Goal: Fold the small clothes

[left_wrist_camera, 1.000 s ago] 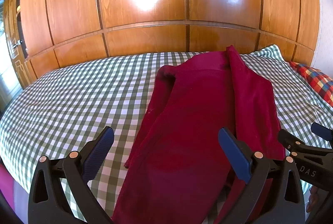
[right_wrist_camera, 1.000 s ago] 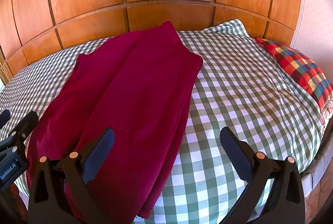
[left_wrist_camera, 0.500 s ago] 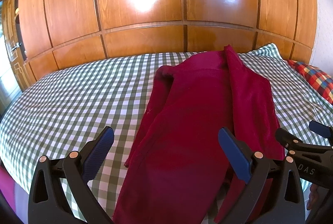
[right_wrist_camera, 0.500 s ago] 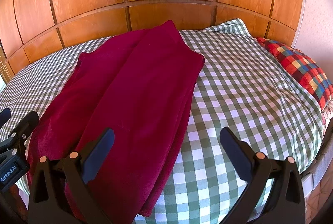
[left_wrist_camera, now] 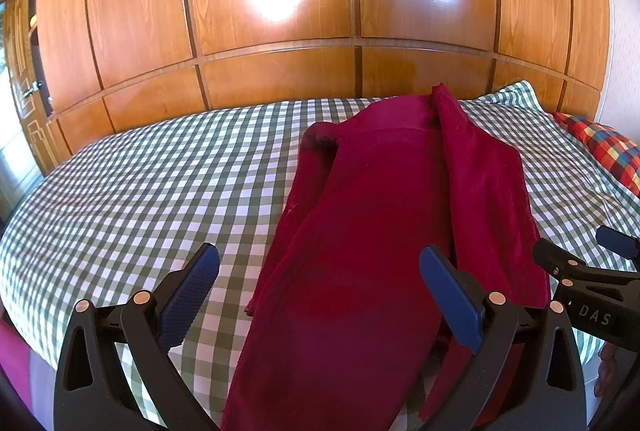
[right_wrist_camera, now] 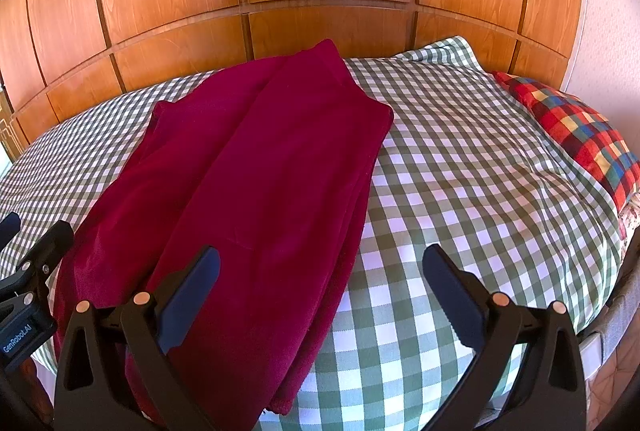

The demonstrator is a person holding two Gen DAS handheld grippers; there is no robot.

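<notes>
A dark red garment (left_wrist_camera: 384,215) lies lengthwise on the green-and-white checked bed (left_wrist_camera: 152,191), folded into a long strip with one side lapped over the middle. Its near end hangs toward the bed's front edge. My left gripper (left_wrist_camera: 320,283) hovers open above the garment's near left part, nothing between its blue pads. The right wrist view shows the same garment (right_wrist_camera: 260,183) from its right side. My right gripper (right_wrist_camera: 320,283) is open over the garment's near right edge and the bedcover (right_wrist_camera: 480,171). Each gripper shows at the other view's edge.
A wooden panelled wall (left_wrist_camera: 320,11) runs behind the bed. A red, blue and yellow checked pillow (right_wrist_camera: 576,135) lies at the right end of the bed. Bare bedcover spreads left of the garment and to its right.
Both views have shifted only slightly; the garment looks a little further off in the left wrist view. The garment lies as before and both grippers stay open.
</notes>
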